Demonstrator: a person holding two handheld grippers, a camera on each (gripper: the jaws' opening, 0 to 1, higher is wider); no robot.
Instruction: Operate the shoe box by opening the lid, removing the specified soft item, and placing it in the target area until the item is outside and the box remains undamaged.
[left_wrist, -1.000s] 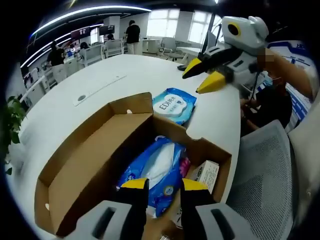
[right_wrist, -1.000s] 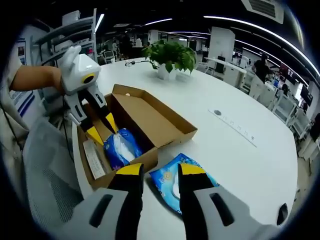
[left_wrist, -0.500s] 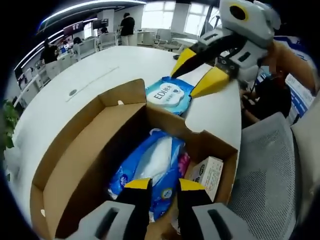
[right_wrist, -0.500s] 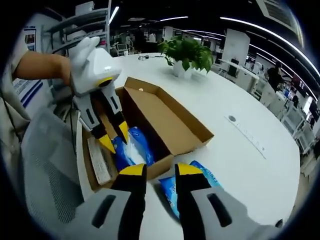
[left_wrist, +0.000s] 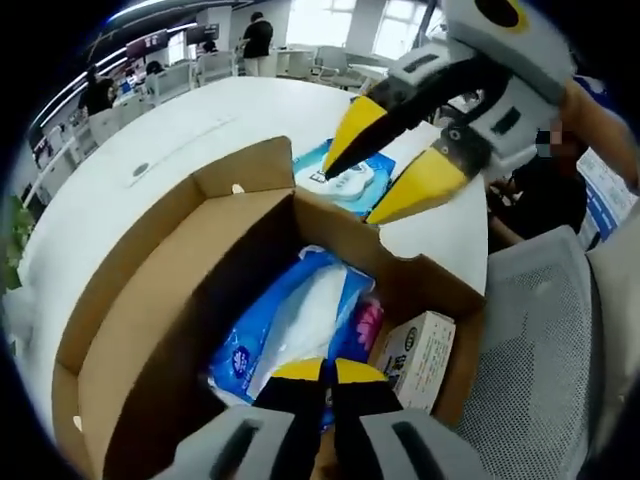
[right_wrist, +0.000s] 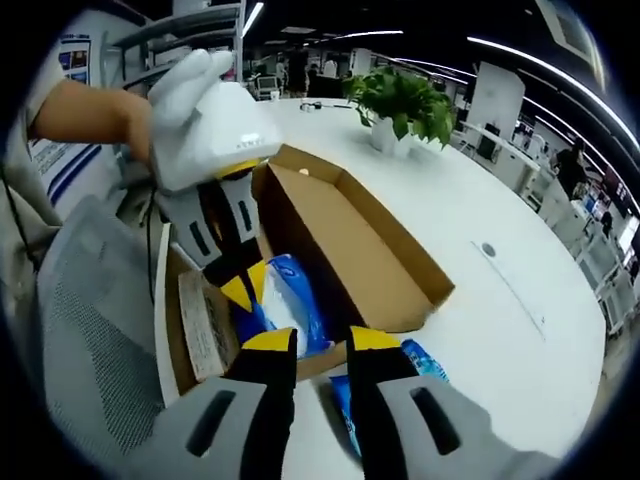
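Observation:
The cardboard shoe box lies open on the white table, its lid folded flat. Inside are a blue soft pack, something pink and a small white carton. My left gripper reaches into the box, jaws pinched on the near end of the blue pack; the right gripper view shows the left gripper from above. My right gripper hovers open over the box's end wall. In the left gripper view the right gripper partly hides a second blue pack on the table.
The second blue pack lies just outside the box. A mesh chair stands close to the table edge beside the box. A potted plant sits farther along the table. People and desks fill the background.
My left jaws have closed from a wide gap to nearly touching, on the blue pack. Both grippers have moved closer in over the box.

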